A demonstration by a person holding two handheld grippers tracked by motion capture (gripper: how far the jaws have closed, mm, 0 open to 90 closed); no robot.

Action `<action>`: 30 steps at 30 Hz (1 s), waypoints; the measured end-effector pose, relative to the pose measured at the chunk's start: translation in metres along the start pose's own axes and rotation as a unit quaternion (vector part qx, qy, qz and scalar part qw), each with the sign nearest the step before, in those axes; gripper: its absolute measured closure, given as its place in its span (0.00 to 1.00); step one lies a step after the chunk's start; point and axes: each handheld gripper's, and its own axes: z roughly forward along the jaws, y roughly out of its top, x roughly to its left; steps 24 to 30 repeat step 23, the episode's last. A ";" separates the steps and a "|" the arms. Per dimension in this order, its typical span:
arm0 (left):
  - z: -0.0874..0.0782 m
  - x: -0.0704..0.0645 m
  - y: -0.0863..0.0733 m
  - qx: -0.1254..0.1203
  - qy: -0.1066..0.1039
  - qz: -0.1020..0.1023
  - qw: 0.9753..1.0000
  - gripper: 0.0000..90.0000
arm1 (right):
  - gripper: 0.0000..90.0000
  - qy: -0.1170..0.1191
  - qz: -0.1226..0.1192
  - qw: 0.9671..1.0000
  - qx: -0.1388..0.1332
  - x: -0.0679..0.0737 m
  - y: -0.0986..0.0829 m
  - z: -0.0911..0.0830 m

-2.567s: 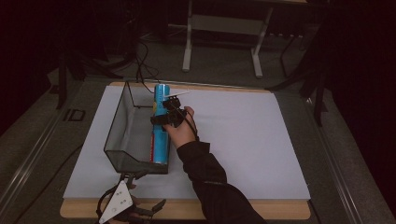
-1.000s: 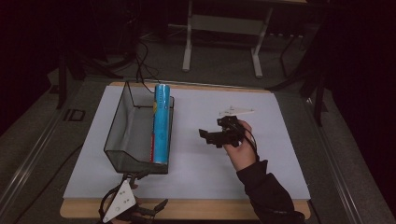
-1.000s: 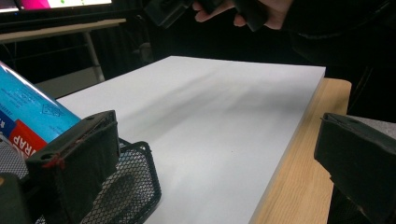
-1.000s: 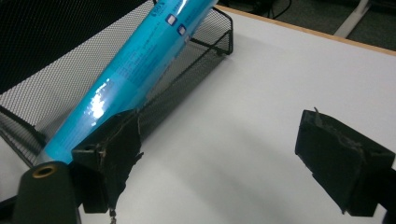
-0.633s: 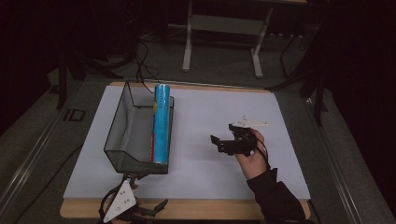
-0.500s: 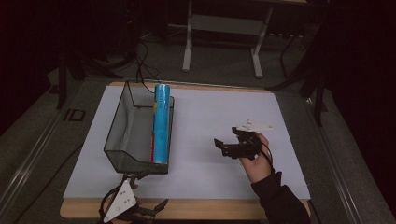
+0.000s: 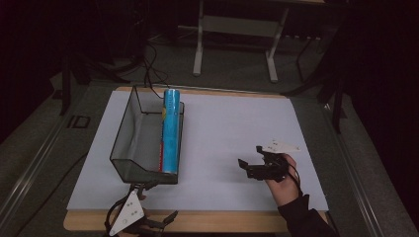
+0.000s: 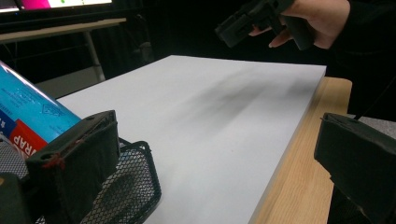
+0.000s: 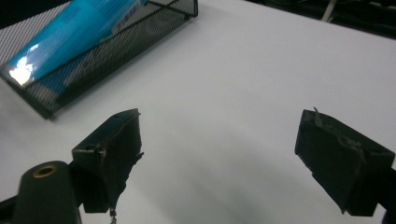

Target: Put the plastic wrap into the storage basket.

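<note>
At lower right of the high view we see the right tongs (image 7: 253,167) spread wide and holding nothing over the white table (image 7: 232,123). The left tongs (image 7: 148,217), also wide apart, are cut off at the bottom edge. Left of centre, a blue tube (image 7: 171,129) lies in the mesh basket (image 7: 129,136), its label partly hidden.

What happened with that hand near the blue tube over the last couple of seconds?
The right gripper, earlier over the blue tube in the mesh tray, has let go and pulled back to the right and toward the person; its jaws stand open and empty. The tube, tray and left gripper stayed put.
</note>
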 end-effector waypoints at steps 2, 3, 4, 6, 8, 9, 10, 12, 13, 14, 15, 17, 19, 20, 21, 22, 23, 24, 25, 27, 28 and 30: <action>0.000 0.000 0.000 0.000 0.000 0.000 1.000 0.01 | 0.16 0.002 0.004 1.000 0.002 -0.002 -0.004 -0.001; 0.000 0.000 0.000 0.000 0.000 0.000 1.000 0.01 | 0.16 0.006 0.007 1.000 0.004 -0.003 -0.005 -0.001; 0.000 0.000 0.000 0.000 0.000 0.001 1.000 0.01 | 0.16 0.008 0.011 1.000 0.003 -0.004 -0.007 -0.002; 0.000 -0.001 0.000 0.001 -0.001 0.002 1.000 0.01 | 0.16 0.013 0.015 1.000 0.006 -0.005 -0.010 -0.003; 0.000 0.000 0.000 0.001 0.000 0.002 1.000 0.01 | 0.16 0.015 0.010 1.000 0.005 -0.004 -0.013 -0.004; 0.000 0.000 0.000 0.001 0.000 0.002 1.000 0.01 | 0.16 0.015 0.009 1.000 0.008 -0.004 -0.016 -0.004; 0.000 0.000 0.000 0.000 0.000 0.001 1.000 0.01 | 0.16 0.015 0.009 1.000 0.008 -0.004 -0.016 -0.004; -0.001 0.000 0.000 0.000 0.001 0.002 1.000 0.01 | 0.16 0.011 0.003 1.000 0.016 -0.004 -0.022 -0.002; -0.001 0.000 0.000 0.000 0.000 0.002 1.000 0.01 | 0.16 0.009 0.001 1.000 0.019 -0.004 -0.025 0.000; -0.001 0.000 0.001 -0.001 0.001 0.003 1.000 0.01 | 0.16 0.008 0.002 1.000 0.024 -0.004 -0.027 0.002; -0.001 0.000 0.001 -0.001 0.000 0.003 1.000 0.01 | 0.16 0.011 -0.001 1.000 0.026 -0.004 -0.029 0.004; -0.001 0.000 0.001 -0.002 0.000 0.003 1.000 0.01 | 0.16 0.009 -0.004 1.000 0.028 -0.004 -0.029 0.005; -0.001 0.000 0.000 -0.002 -0.001 0.003 1.000 0.01 | 0.16 0.009 -0.005 1.000 0.023 -0.004 -0.029 0.005; -0.001 0.000 0.000 -0.002 -0.001 0.002 1.000 0.01 | 0.16 0.008 -0.007 1.000 0.023 -0.004 -0.029 0.005; -0.001 0.000 0.000 -0.001 0.000 0.002 1.000 0.01 | 0.16 0.007 -0.008 1.000 0.020 -0.005 -0.028 0.004; -0.001 0.000 0.000 -0.002 -0.001 0.001 1.000 0.01 | 0.16 0.007 -0.008 1.000 0.020 -0.005 -0.028 0.004; -0.001 0.000 0.000 -0.002 -0.001 0.002 1.000 0.01 | 0.16 0.008 -0.006 1.000 0.019 -0.005 -0.028 0.004; -0.001 0.000 0.000 -0.002 -0.001 0.002 1.000 0.01 | 0.16 0.008 -0.006 1.000 0.019 -0.005 -0.028 0.004; -0.001 0.000 0.000 -0.002 -0.001 0.002 1.000 0.01 | 0.16 0.008 -0.006 1.000 0.019 -0.005 -0.028 0.004; -0.001 0.000 0.000 -0.002 -0.001 0.002 1.000 0.01 | 0.16 0.008 -0.006 1.000 0.019 -0.005 -0.028 0.004; -0.001 0.000 0.000 -0.002 -0.001 0.002 1.000 0.01 | 0.16 0.008 -0.006 1.000 0.019 -0.005 -0.028 0.004; -0.001 0.000 0.000 -0.002 -0.001 0.002 1.000 0.01 | 0.16 0.008 -0.006 1.000 0.019 -0.005 -0.028 0.004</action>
